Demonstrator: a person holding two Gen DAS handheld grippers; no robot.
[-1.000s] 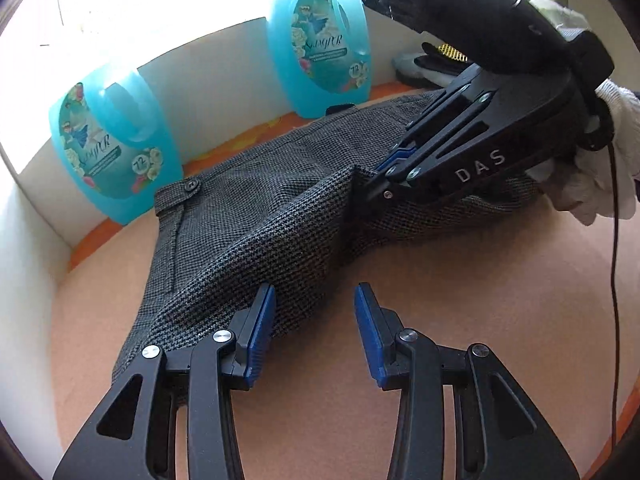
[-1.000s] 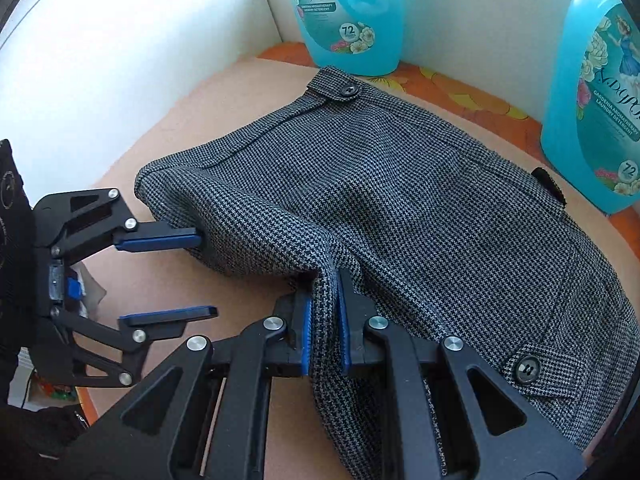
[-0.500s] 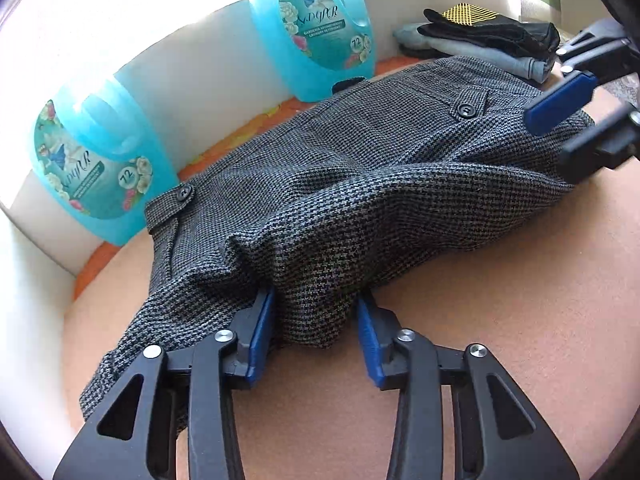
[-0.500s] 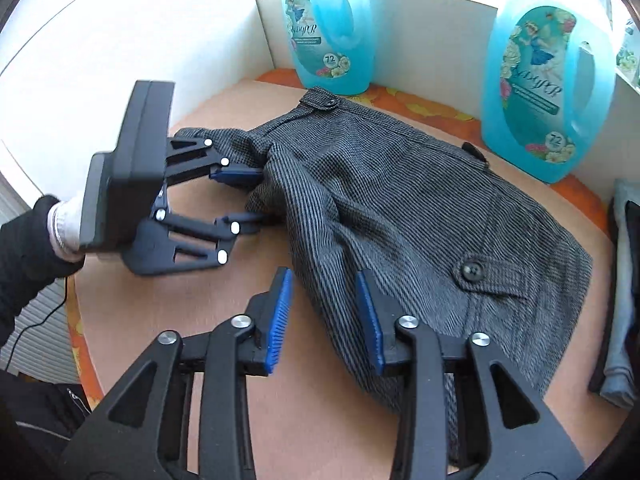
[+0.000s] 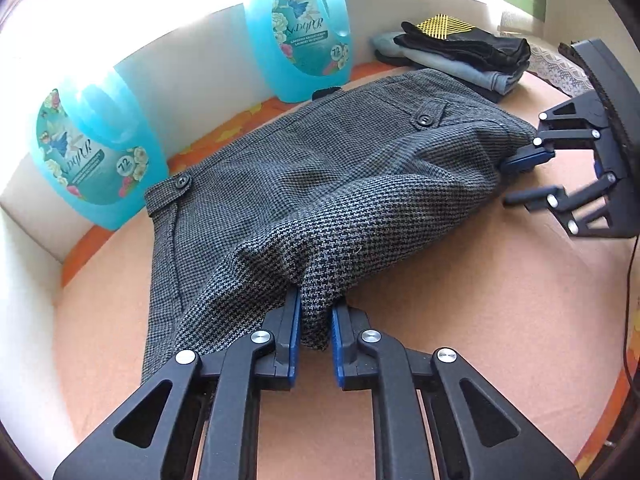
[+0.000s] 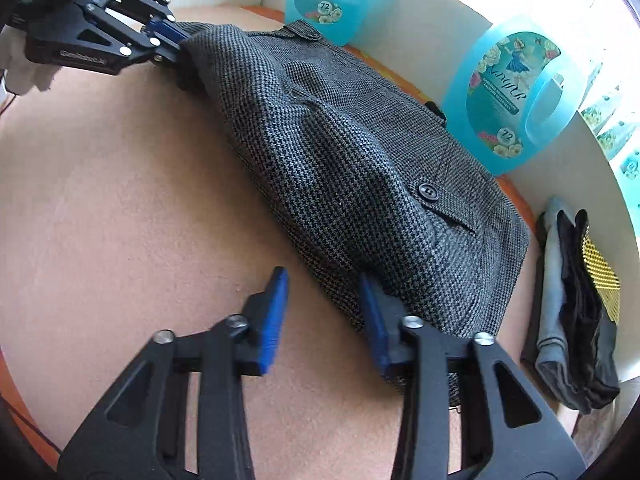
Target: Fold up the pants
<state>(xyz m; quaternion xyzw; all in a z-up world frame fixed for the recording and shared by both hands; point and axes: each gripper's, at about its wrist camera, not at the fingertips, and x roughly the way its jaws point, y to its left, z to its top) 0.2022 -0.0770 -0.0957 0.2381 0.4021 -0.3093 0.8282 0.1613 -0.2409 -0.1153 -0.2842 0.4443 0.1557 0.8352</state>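
The grey checked woolly pants [image 5: 320, 184] are being pinched by the left tongs [image 5: 315, 330]. At three o'clock, the right tongs [image 6: 322, 320] are gaping, so the fold may be dropped.

- The pants [image 5: 320, 184] lie across the middle of the desk [image 5: 460, 320].
- Two detergent bottles stand behind them against the far wall: one [image 5: 92, 152] at the far left, one [image 5: 304, 32] further right.
- A stack of folded clothes [image 5: 460, 56] lies at the far right, just beside the pants.
- The left tool [image 5: 314, 330] is at the pants' near edge with cloth between its pads; the right tool [image 5: 516, 180] is at their right end.
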